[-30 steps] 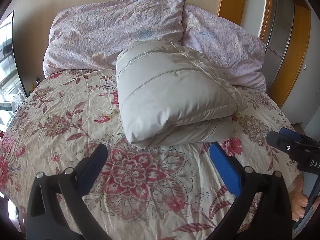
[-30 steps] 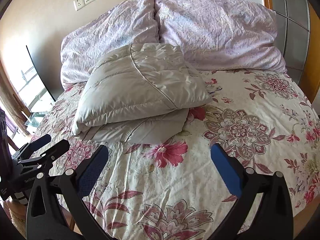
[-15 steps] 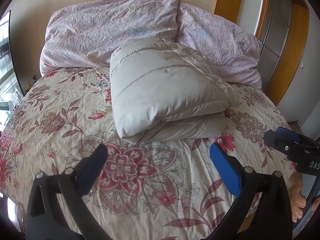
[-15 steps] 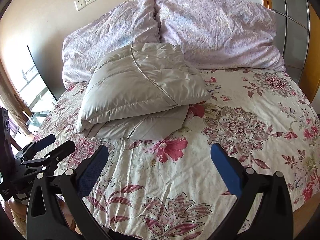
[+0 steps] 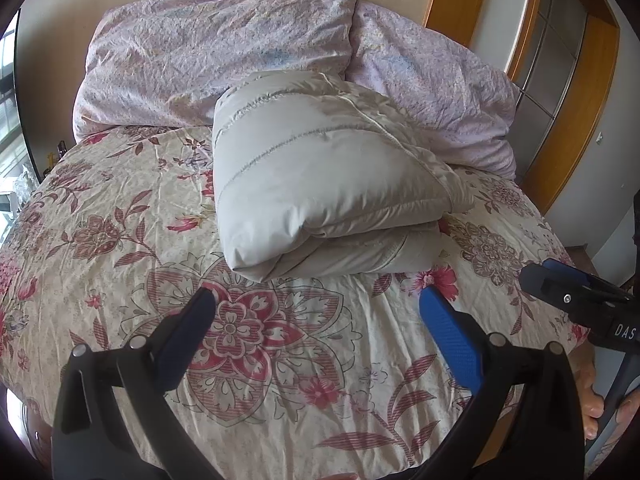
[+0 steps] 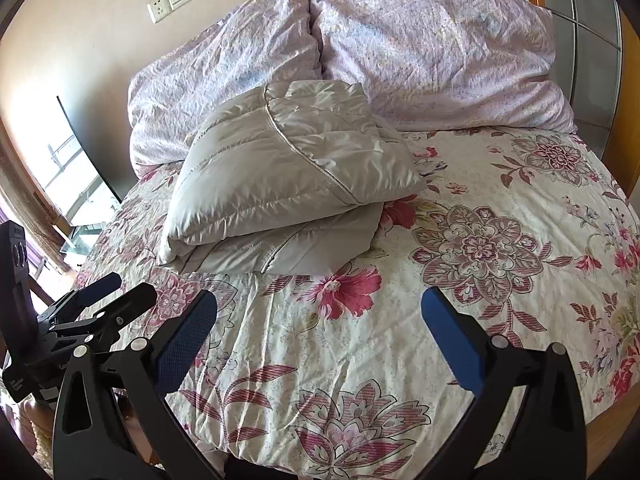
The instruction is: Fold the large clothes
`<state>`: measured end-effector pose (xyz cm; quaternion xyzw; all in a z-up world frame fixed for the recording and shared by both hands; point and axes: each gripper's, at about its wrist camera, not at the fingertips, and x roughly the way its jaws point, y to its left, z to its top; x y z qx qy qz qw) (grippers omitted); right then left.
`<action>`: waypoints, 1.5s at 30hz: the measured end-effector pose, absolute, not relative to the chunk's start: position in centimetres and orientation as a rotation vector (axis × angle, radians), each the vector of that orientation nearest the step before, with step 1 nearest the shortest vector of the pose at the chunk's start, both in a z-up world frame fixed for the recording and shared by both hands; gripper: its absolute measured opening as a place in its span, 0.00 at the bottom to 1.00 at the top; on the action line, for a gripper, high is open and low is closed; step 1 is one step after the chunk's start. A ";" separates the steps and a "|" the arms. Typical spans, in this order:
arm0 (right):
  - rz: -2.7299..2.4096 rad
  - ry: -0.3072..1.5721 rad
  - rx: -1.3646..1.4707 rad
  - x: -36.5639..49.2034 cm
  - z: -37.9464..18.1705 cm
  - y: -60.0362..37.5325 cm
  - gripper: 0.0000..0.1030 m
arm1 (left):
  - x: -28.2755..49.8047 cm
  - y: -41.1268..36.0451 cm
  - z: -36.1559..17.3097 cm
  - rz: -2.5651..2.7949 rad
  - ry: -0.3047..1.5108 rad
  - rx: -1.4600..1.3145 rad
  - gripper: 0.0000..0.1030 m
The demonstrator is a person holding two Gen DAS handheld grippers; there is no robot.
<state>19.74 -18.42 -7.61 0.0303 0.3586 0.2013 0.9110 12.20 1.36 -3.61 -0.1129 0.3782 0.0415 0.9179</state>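
Note:
A pale grey padded jacket (image 5: 320, 184) lies folded into a thick bundle on the floral bedspread (image 5: 280, 340), near the pillows; it also shows in the right wrist view (image 6: 280, 184). My left gripper (image 5: 316, 320) is open and empty, held above the bedspread in front of the bundle, apart from it. My right gripper (image 6: 318, 316) is open and empty, also short of the bundle. Each gripper shows in the other's view: the right one at the right edge (image 5: 576, 292), the left one at the left edge (image 6: 108, 300).
Two lilac pillows (image 5: 224, 52) (image 6: 432, 48) lean on the wall behind the jacket. A wooden door frame (image 5: 576, 112) stands to the right of the bed. A window (image 6: 68, 176) is on the left. The bed's near edge (image 6: 520, 448) lies just below the grippers.
Both grippers have drawn back and shifted slightly; the jacket sits a little farther and higher in the views. The bundle itself has not moved. Both stay open.

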 end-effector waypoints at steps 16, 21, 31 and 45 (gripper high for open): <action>0.420 0.742 0.060 19.6 -7.6 -18.3 0.99 | 12.4 1.4 -3.7 0.083 0.786 -0.246 0.98; 0.415 0.745 0.064 19.7 -7.6 -18.3 0.99 | 12.6 1.5 -3.9 0.081 0.791 -0.247 0.98; 0.413 0.748 0.065 20.0 -7.8 -18.7 0.99 | 12.8 1.6 -4.2 0.081 0.799 -0.247 0.98; 0.408 0.755 0.072 20.3 -7.9 -19.0 0.99 | 13.1 1.8 -4.6 0.082 0.805 -0.251 0.98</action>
